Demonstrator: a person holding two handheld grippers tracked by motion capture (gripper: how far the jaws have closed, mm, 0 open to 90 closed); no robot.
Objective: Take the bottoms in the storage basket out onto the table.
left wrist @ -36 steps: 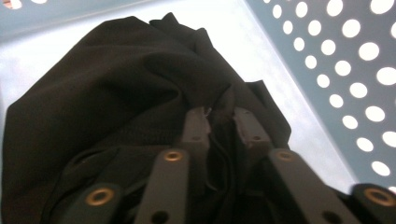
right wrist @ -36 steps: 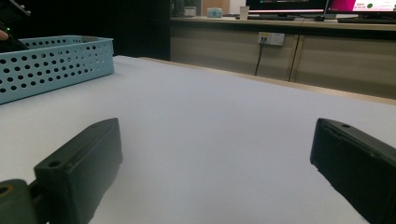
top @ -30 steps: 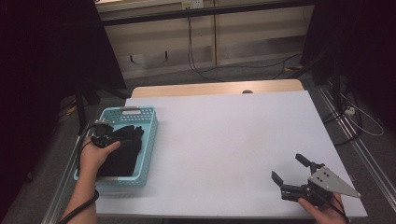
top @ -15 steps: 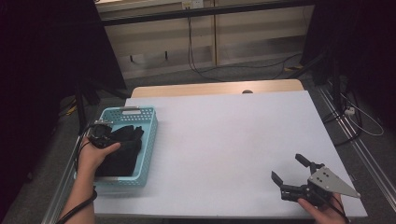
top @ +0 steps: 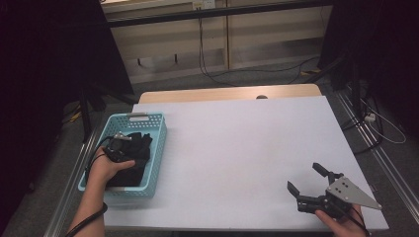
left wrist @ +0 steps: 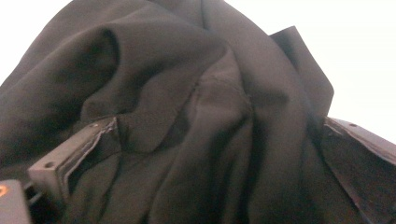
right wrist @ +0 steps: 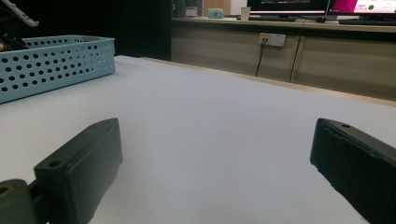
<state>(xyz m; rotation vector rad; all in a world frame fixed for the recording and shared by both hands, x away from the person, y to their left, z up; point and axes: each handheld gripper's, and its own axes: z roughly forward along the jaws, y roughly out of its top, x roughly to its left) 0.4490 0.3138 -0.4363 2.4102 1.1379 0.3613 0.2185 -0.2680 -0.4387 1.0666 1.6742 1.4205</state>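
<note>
A: While the left gripper (top: pixel 129 143) sits down inside the light blue perforated basket (top: pixel 157 143), where is the black cloth (left wrist: pixel 196 121) relative to its jaws?

B: Bunched between them. In the left gripper view the folds rise from between the two jaws and spill over both; the left jaw edge shows beside a fold, the right jaw is partly draped. Jaws have just been opening and now stand wide. Cloth lies between them, but I cannot tell whether the pads press on it.

A: And from the high view?

B: The left hand (top: pixel 106 168) is over the near half of the basket, gripper on top of the dark cloth, which lies inside the basket walls.

A: Right gripper (top: pixel 309 186)?

B: Held low over the white table (top: pixel 237 148), jaws spread wide with nothing between them. In the right gripper view bare tabletop lies ahead of the jaws; the basket stands well off beyond the left jaw.

A: Right hand (top: pixel 341 224)?

B: Behind the jaws, grey three-cornered plate (top: pixel 352 192) on top of the gripper.
</note>
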